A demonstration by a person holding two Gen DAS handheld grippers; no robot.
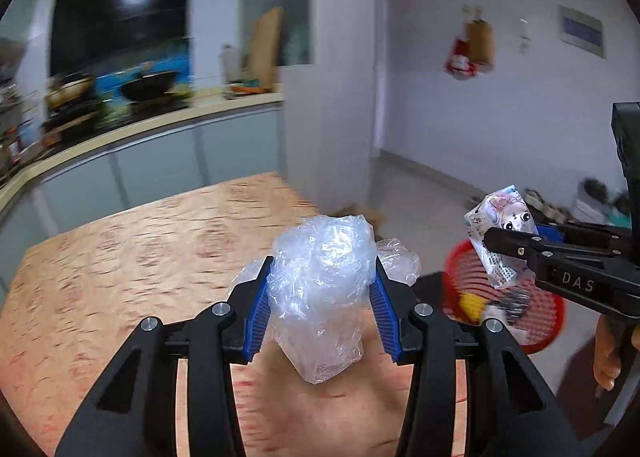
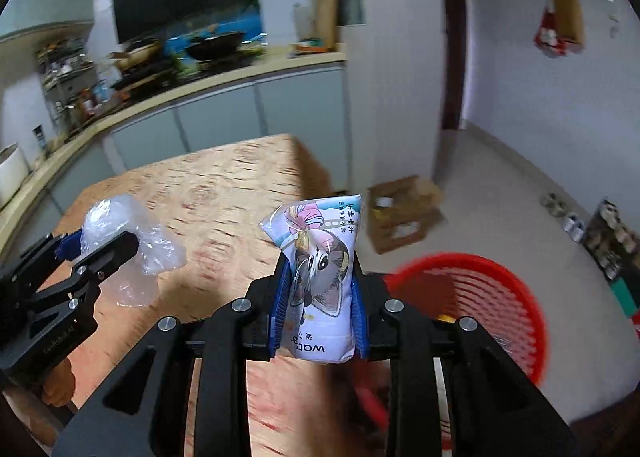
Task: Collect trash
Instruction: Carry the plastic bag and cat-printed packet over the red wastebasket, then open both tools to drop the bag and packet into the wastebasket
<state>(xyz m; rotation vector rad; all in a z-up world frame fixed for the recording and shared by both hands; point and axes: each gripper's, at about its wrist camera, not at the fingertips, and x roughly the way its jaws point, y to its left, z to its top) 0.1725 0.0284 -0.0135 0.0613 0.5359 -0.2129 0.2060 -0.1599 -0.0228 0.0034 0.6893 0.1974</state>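
Over the table edge, basket (image 2: 480, 297) at 4 o'clock: we carry both pieces.
Left gripper (image 1: 322, 289): clamps the plastic wrap (image 1: 320, 281).
Right gripper (image 2: 320, 305): nearer, pinches the upright snack packet (image 2: 320, 277).

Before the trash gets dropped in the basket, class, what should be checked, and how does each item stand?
1. Left gripper holds the plastic wrap: ok.
2. Right gripper holds the packet: ok.
3. Red basket in view, on the floor right of the table: ok.
4. Packet directly over the basket: not ok, it sits left of the rim.
5. Room left in the basket: cannot tell, blurred.
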